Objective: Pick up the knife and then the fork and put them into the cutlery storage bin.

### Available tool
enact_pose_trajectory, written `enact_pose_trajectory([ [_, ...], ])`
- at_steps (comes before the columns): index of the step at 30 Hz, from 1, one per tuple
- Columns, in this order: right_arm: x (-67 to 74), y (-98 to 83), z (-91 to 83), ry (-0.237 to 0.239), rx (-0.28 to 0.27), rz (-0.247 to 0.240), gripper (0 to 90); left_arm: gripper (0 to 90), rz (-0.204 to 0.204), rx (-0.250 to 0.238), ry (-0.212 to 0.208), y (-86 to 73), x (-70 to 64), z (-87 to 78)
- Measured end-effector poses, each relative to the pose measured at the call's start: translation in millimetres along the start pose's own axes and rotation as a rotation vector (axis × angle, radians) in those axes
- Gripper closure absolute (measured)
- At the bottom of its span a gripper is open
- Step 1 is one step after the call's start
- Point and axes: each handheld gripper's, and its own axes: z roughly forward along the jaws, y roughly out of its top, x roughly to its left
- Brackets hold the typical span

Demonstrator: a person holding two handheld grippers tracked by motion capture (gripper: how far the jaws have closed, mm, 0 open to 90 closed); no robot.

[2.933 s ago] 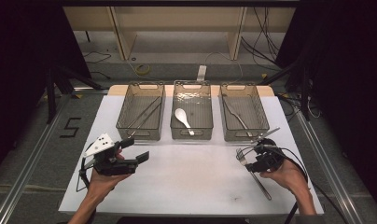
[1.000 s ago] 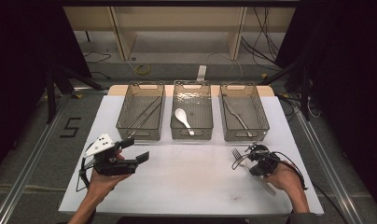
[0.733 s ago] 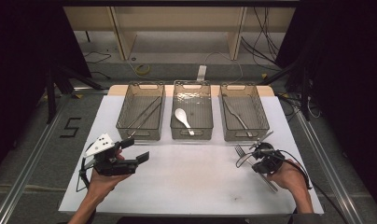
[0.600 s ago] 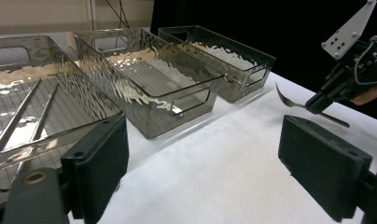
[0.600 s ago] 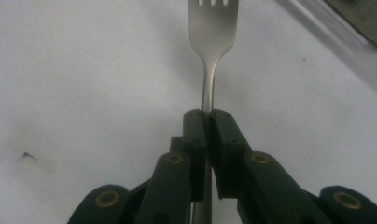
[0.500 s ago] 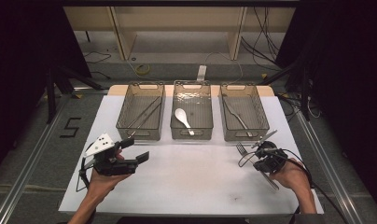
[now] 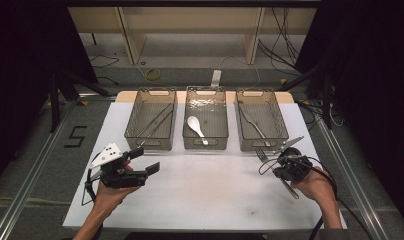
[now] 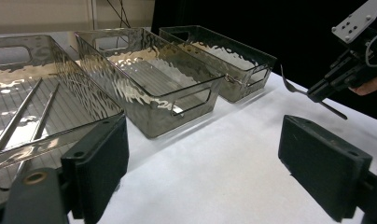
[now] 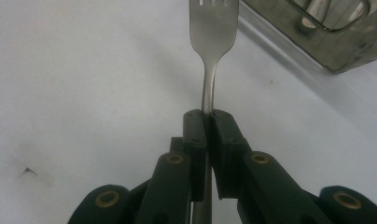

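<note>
Fork [image 9: 212, 28]: clamped by its handle in right tool [image 9: 208, 122], lifted off counter [image 7: 205, 190], tines toward right bin [image 7: 260, 120] already holding another fork; likely bound there. Left tool [image 8: 203, 163]: agape, empty, idle near left bin [image 7: 151, 117]. Middle bin [image 7: 206, 117]: spoon [image 7: 195, 127].

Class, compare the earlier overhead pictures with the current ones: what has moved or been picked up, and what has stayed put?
The right claw, shut on the fork, has carried it off the white table and up toward the right-hand bin; earlier the fork lay flat beside that hand. The left claw stayed open in place. The three bins, the spoon and the chopsticks did not move.
</note>
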Motion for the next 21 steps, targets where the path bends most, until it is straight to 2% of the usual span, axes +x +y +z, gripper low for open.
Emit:
enact_pose_trajectory([
  [12, -7.9, 9.1, -13.0, -0.003, -0.068, 0.029, 85.7, 15.5, 0.0, 0.0, 0.002, -0.1, 0.4, 0.1],
  [21, -20.2, 27.5, -20.5, -0.007, -0.117, 0.047, 85.7, 15.4, -0.003, -0.003, 0.005, -0.2, 0.6, 0.1],
])
